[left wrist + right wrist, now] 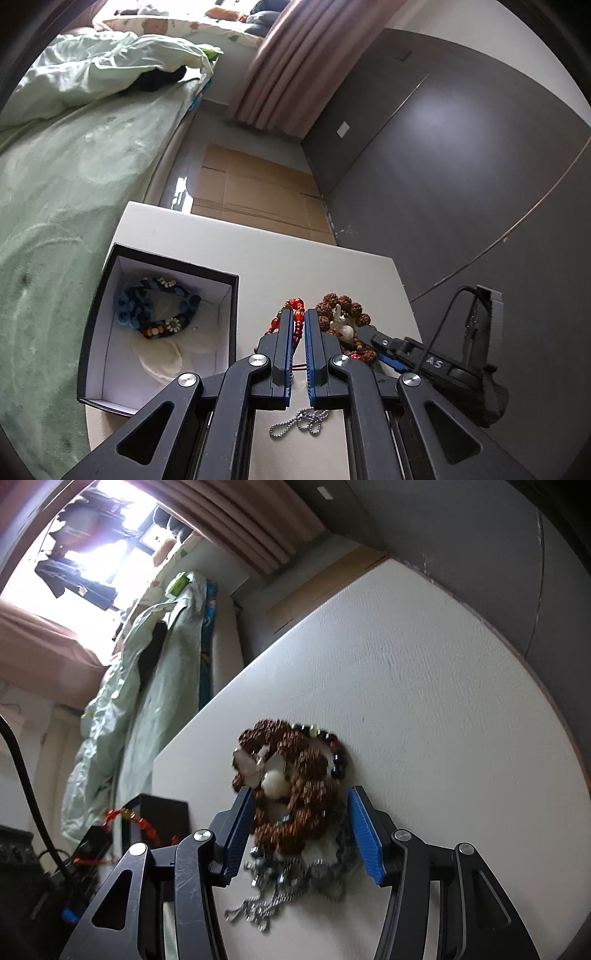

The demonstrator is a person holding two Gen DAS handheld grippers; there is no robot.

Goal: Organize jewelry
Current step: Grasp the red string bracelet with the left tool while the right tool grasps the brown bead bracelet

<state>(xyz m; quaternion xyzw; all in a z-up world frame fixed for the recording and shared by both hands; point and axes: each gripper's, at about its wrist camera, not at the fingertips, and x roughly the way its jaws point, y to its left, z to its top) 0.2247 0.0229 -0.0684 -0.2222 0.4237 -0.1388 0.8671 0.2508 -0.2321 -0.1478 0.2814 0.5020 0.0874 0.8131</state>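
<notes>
White bedside table [258, 258]: left gripper [300, 325] clenched on a red bead strand [295, 308] hanging lengthwise beside the black box [110, 295]; right gripper [301, 821], released, straddles the bracelet pile [291, 775] mid-table.

A bed [66, 177] with pale green bedding fills the left of the frame. Pink curtains [291, 70] hang at upper centre beside a grey wall [461, 155]. Flattened cardboard [255, 192] covers the floor.

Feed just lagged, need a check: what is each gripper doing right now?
Left gripper: closed on the red bead strand.
Right gripper: open, straddling the brown bead bracelet, pads not touching it.
</notes>
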